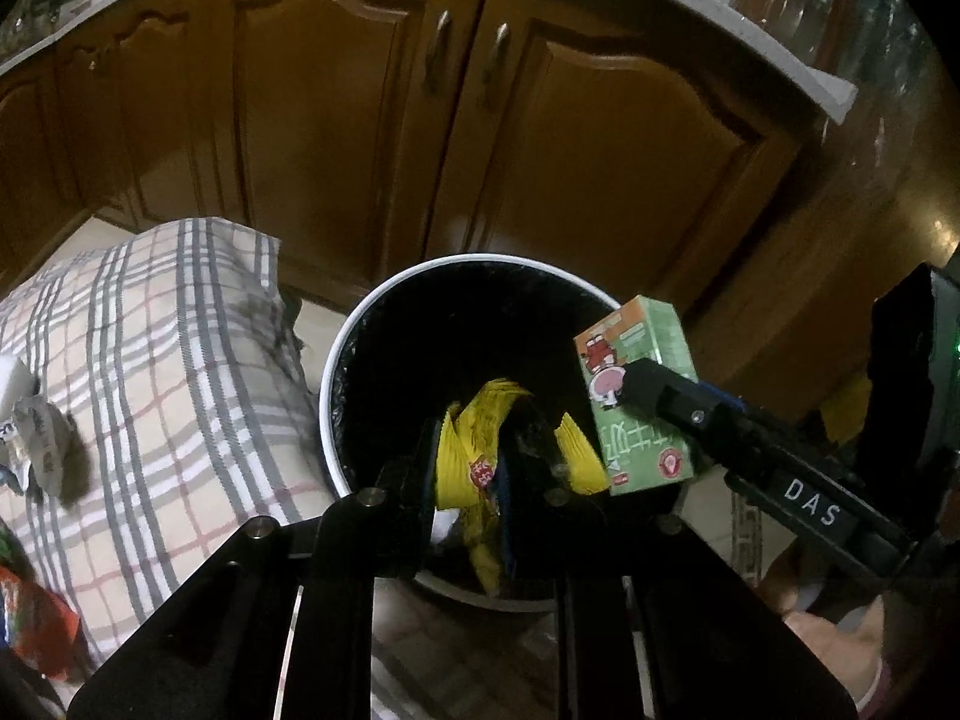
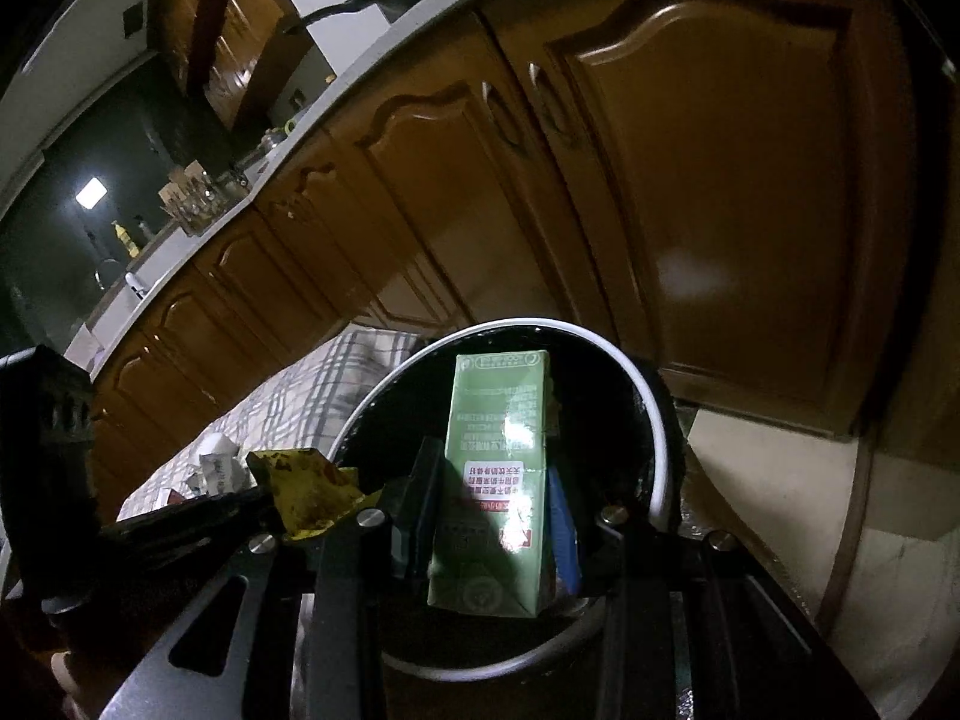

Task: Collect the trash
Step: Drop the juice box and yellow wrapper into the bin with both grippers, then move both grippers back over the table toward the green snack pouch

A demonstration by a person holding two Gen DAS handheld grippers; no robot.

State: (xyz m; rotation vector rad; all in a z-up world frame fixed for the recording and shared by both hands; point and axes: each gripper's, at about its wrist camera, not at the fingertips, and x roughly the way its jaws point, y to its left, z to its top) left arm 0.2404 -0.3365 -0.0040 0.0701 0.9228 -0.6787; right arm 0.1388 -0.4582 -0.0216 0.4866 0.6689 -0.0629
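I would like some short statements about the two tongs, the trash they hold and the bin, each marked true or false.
1. The right tongs hold a green carton. True.
2. The left tongs hold a blue bottle. False: a yellow wrapper is between them.
3. Both items are above the open bin. True.
4. The bin has a red rim. False: the rim is white, the inside black.
5. A checked cloth lies beside the bin. True.
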